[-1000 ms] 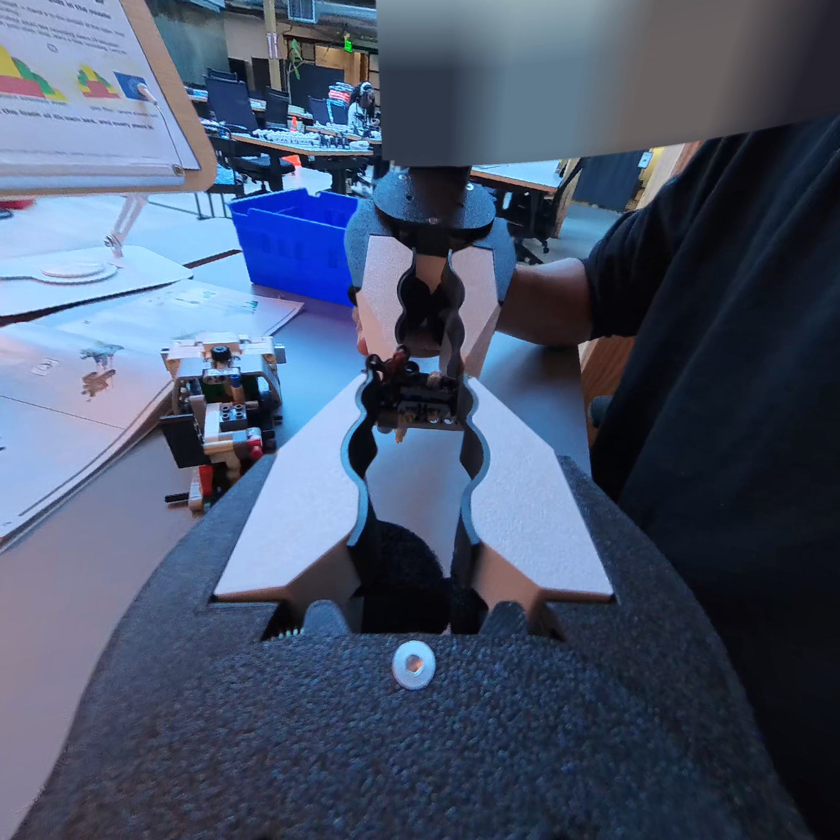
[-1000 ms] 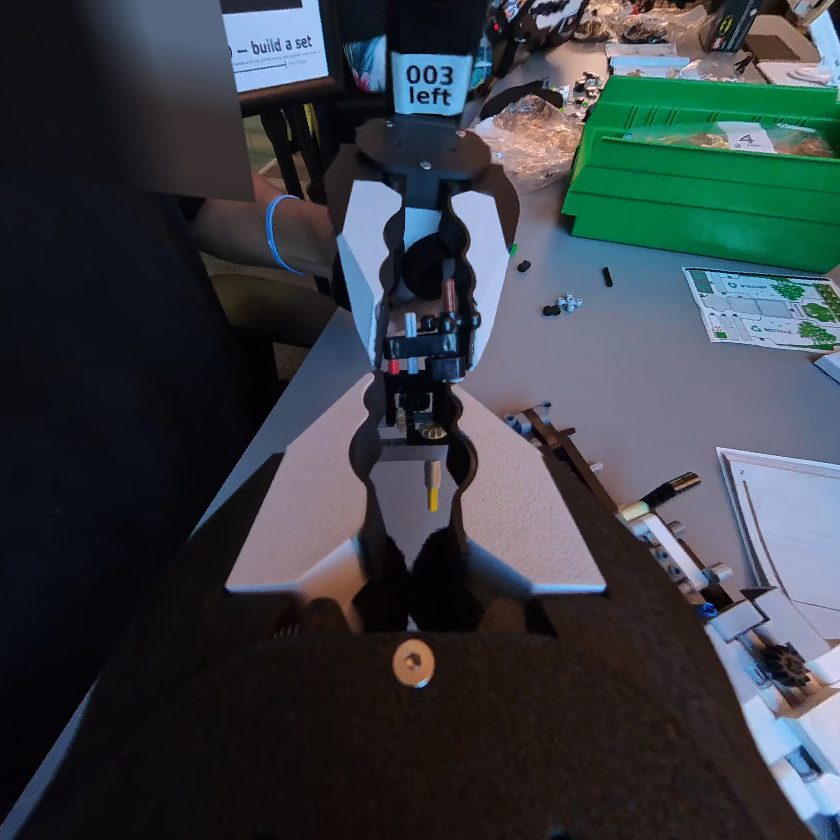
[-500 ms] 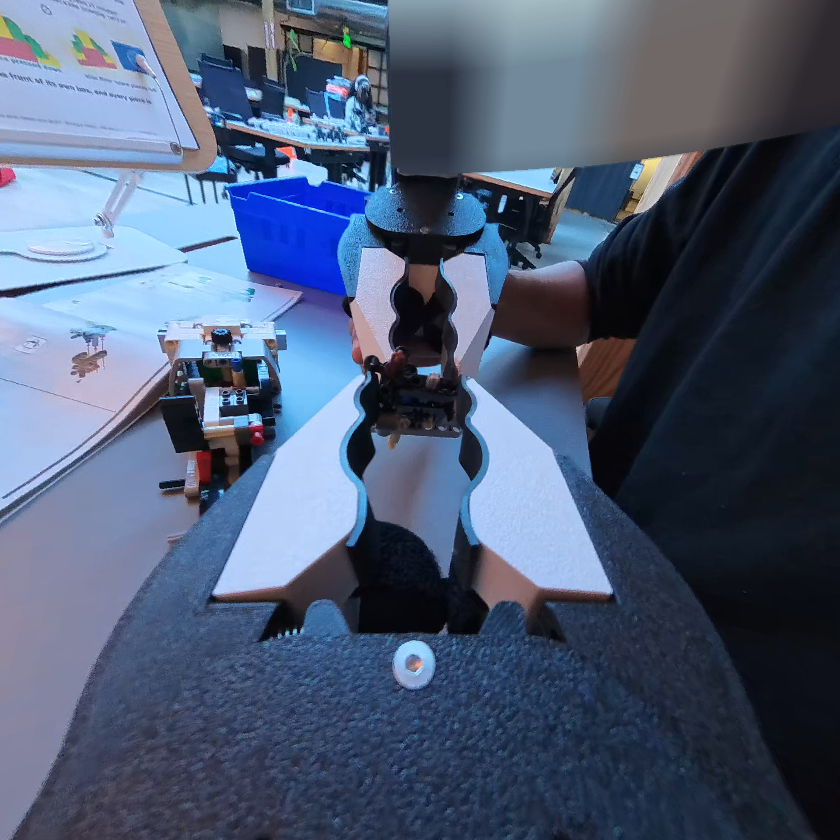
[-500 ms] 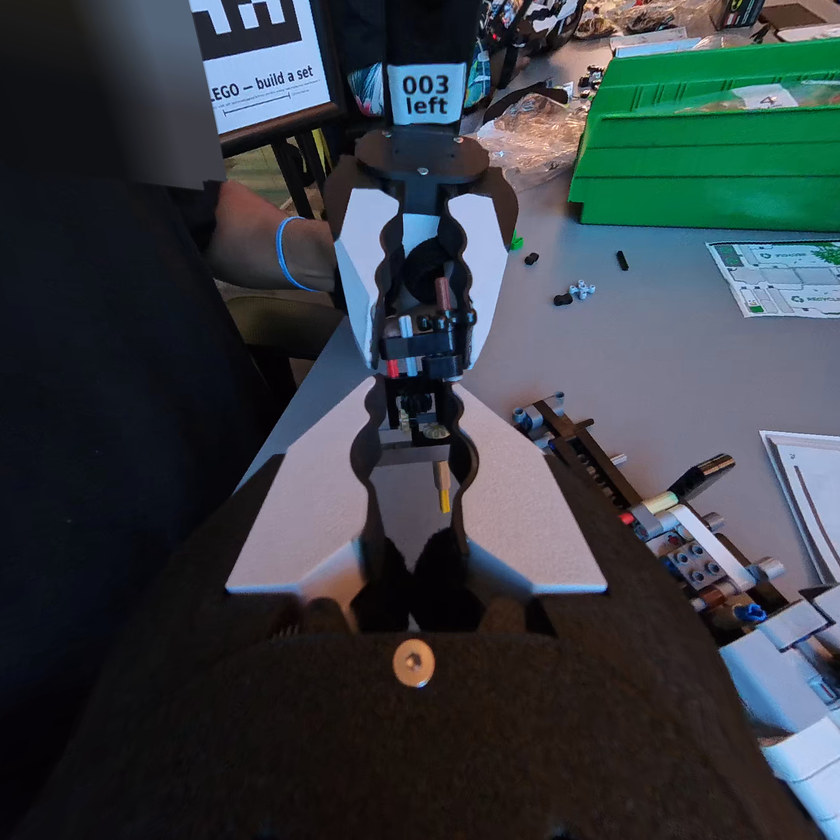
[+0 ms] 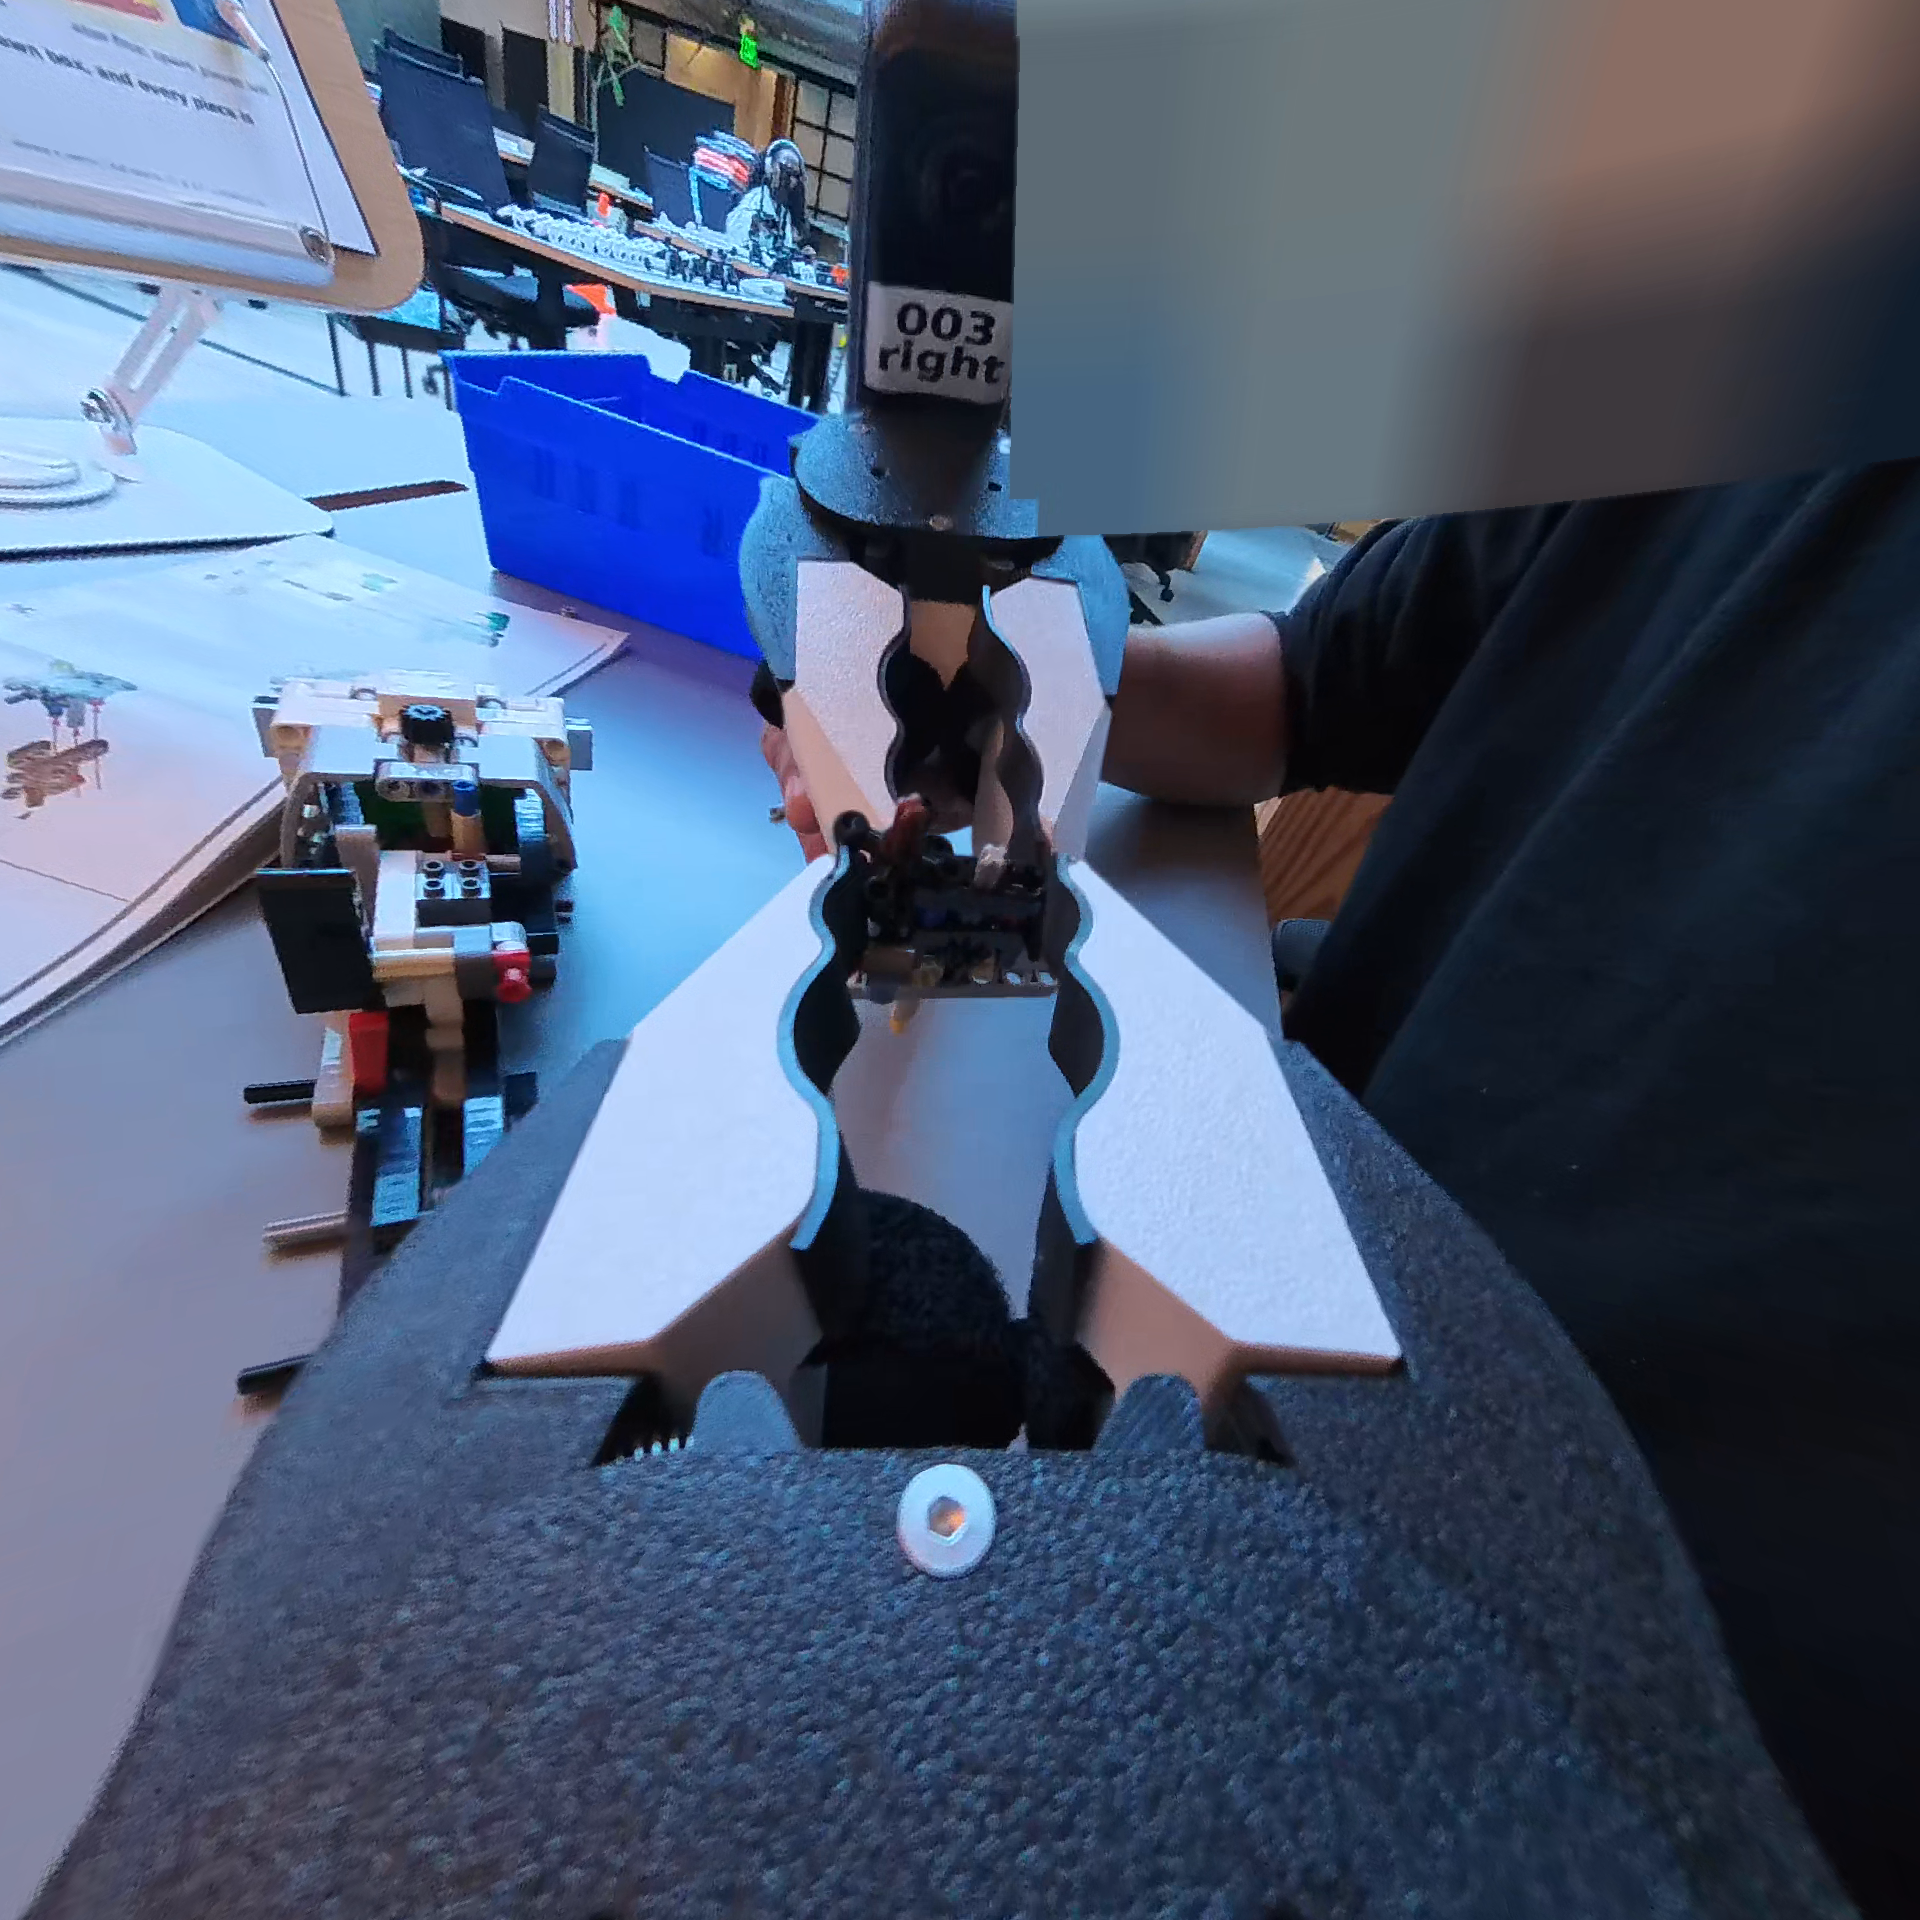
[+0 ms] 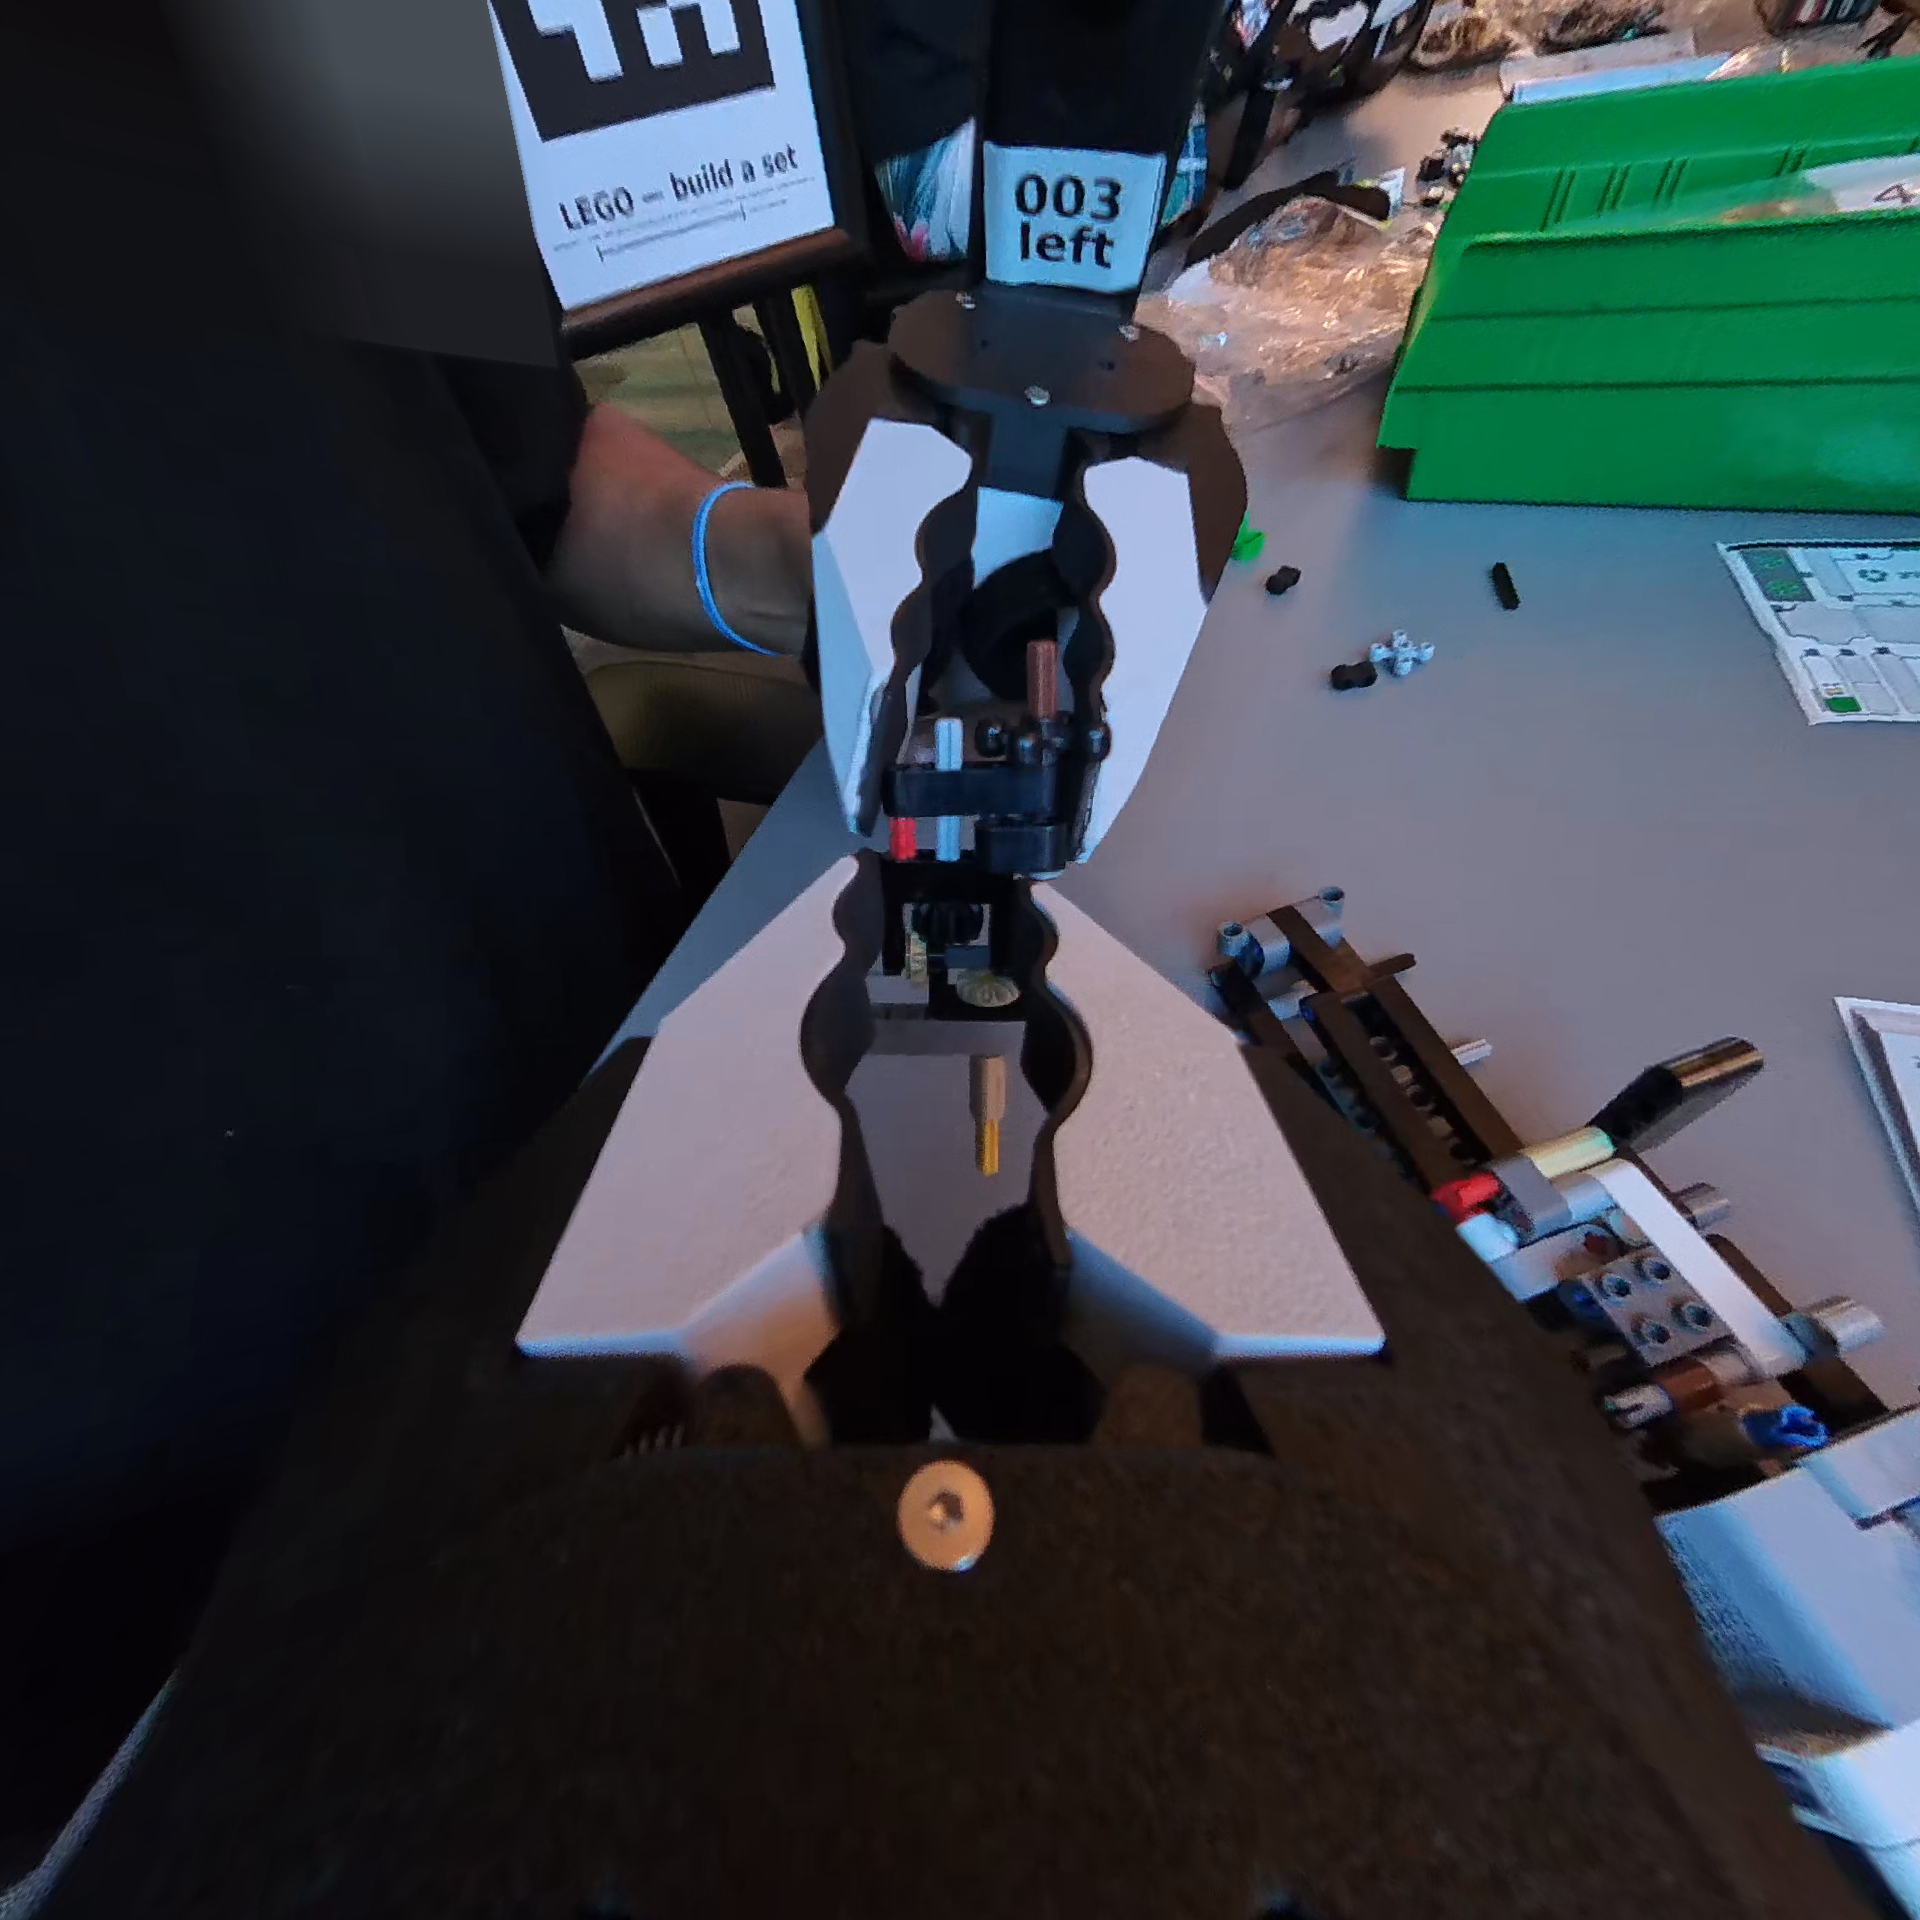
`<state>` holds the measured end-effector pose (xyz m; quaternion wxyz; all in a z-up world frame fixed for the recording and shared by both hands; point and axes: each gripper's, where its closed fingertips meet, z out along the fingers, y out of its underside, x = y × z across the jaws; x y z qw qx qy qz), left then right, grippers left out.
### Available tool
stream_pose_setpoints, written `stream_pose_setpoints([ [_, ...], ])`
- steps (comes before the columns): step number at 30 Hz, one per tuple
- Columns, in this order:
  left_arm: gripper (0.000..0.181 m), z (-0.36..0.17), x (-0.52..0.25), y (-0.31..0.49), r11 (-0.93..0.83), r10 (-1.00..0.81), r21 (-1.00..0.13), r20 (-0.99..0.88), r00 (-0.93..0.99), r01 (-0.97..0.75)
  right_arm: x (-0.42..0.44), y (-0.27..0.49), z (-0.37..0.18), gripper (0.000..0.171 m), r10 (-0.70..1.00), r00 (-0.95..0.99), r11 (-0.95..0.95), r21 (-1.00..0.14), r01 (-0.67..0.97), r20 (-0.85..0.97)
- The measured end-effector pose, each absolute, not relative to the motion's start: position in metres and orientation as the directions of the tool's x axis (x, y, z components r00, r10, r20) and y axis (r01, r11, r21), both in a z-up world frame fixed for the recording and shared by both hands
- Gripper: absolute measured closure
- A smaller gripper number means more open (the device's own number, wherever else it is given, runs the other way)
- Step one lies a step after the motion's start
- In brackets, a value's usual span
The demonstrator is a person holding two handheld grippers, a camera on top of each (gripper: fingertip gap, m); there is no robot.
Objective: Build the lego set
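Left claw (image 5: 951,883), right claw (image 6: 940,883) pinch subassembly (image 5: 951,914) | green bin (image 6: 1683,312) right-view only

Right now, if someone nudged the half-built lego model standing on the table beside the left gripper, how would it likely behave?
The half-built lego model looks tall on a narrow base, so a sideways push would probably tip it. Loose pins stick out low on it, so parts may pop off. Being small plastic, it is likely light and would slide on the smooth table.

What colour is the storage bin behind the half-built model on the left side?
Solid blue plastic storage bin; it shows best in the left wrist view.
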<state>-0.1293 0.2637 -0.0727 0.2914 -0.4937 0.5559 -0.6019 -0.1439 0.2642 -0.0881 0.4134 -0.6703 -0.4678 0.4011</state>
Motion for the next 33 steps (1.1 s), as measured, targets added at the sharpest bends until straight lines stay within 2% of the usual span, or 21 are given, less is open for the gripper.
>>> stream_pose_setpoints([
  [8,0.149,-0.078,-0.124,0.266,-0.282,-0.868,-0.919,0.367,-0.335,-0.277,-0.14,0.266,-0.092,0.149,0.952,0.218,-0.259,-0.943,0.208,-0.214],
  [18,0.149,-0.108,-0.132,0.262,-0.181,-0.879,-0.904,0.326,-0.349,-0.388,-0.147,0.265,-0.123,0.149,0.963,0.211,-0.228,-0.925,0.304,-0.168],
  [25,0.149,-0.109,-0.131,0.263,-0.261,-0.836,-0.903,0.388,-0.387,-0.341,-0.146,0.264,-0.122,0.149,0.937,0.18,-0.334,-0.917,0.218,-0.299],
  [33,0.149,-0.102,-0.123,0.269,-0.327,-0.856,-0.905,0.406,-0.319,-0.274,-0.142,0.27,-0.115,0.149,0.934,0.207,-0.327,-0.928,0.177,-0.29],
])
